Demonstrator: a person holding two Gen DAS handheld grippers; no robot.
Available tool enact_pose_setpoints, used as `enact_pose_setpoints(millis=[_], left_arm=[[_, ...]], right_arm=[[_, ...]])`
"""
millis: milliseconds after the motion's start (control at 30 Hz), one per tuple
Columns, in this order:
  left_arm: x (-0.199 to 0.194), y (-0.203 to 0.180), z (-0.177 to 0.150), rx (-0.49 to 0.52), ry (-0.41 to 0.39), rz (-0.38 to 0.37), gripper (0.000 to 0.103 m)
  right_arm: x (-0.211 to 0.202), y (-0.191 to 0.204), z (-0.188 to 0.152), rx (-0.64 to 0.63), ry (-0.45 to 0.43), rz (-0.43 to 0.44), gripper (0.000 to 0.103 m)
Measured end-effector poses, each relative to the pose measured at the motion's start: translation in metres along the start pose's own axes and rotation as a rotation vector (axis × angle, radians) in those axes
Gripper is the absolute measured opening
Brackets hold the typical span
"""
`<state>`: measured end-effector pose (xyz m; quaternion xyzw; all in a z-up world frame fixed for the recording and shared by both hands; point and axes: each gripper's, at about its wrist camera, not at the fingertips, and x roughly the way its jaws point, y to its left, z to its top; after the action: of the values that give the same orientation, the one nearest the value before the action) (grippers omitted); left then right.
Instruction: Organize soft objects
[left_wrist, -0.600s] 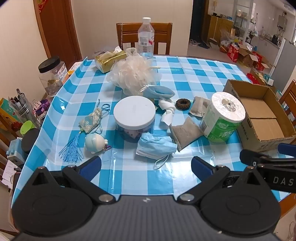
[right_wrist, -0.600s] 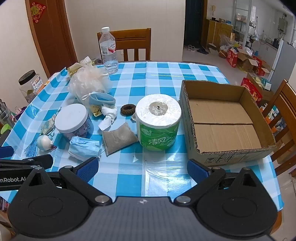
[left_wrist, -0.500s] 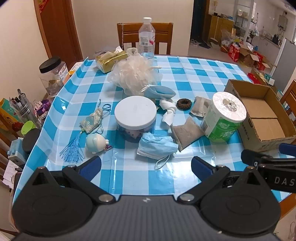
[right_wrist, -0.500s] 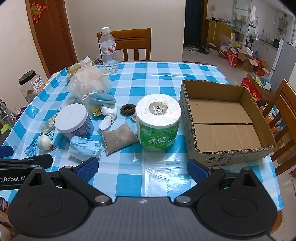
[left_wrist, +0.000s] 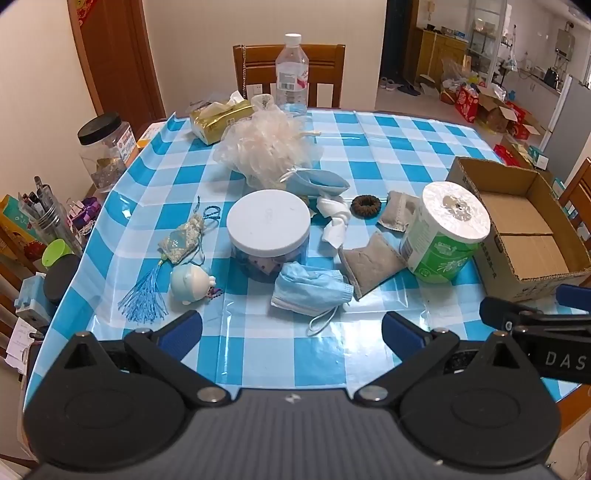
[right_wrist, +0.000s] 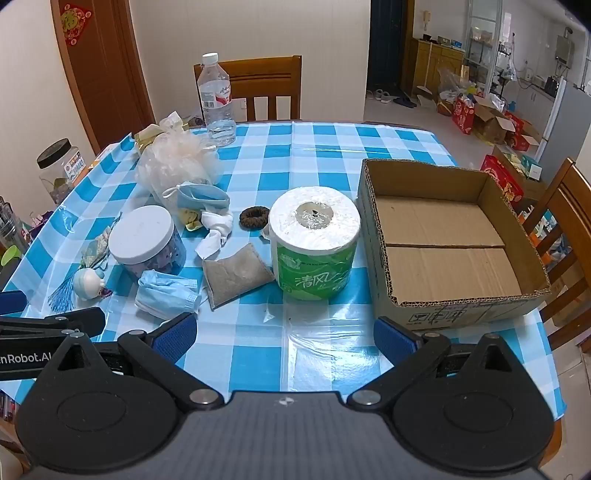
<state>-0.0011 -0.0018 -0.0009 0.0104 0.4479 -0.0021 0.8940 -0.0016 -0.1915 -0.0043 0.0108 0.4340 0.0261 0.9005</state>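
Note:
Soft things lie on the blue checked tablecloth: a blue face mask (left_wrist: 308, 291) (right_wrist: 166, 291), a grey pouch (left_wrist: 369, 262) (right_wrist: 234, 275), a white sock (left_wrist: 336, 221), a brown scrunchie (left_wrist: 365, 205), a cream bath pouf (left_wrist: 266, 147), a tasselled sachet (left_wrist: 181, 240) and a small plush toy (left_wrist: 190, 282). A green-wrapped toilet roll (right_wrist: 314, 243) stands left of an empty cardboard box (right_wrist: 380, 236). My left gripper (left_wrist: 291, 325) hovers open above the near table edge, just short of the mask. My right gripper (right_wrist: 284, 330) is open too, in front of the roll, holding nothing.
A jar with a white lid (left_wrist: 267, 225) stands among the soft things. At the far edge are a water bottle (left_wrist: 291, 74), a gold tissue pack (left_wrist: 218, 118) and a black-lidded plastic jar (left_wrist: 105, 147). Wooden chairs stand behind the table and to the right (right_wrist: 561, 206).

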Motion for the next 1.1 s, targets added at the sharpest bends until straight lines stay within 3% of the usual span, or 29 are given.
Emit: enact_pose_setpoints(millis=[1100], left_arm=[[-0.0039, -0.0038, -0.0002, 0.008, -0.005, 0.024, 0.102]], right_arm=[[-0.0004, -0.0043, -0.0025, -0.003, 0.01, -0.001, 0.103]])
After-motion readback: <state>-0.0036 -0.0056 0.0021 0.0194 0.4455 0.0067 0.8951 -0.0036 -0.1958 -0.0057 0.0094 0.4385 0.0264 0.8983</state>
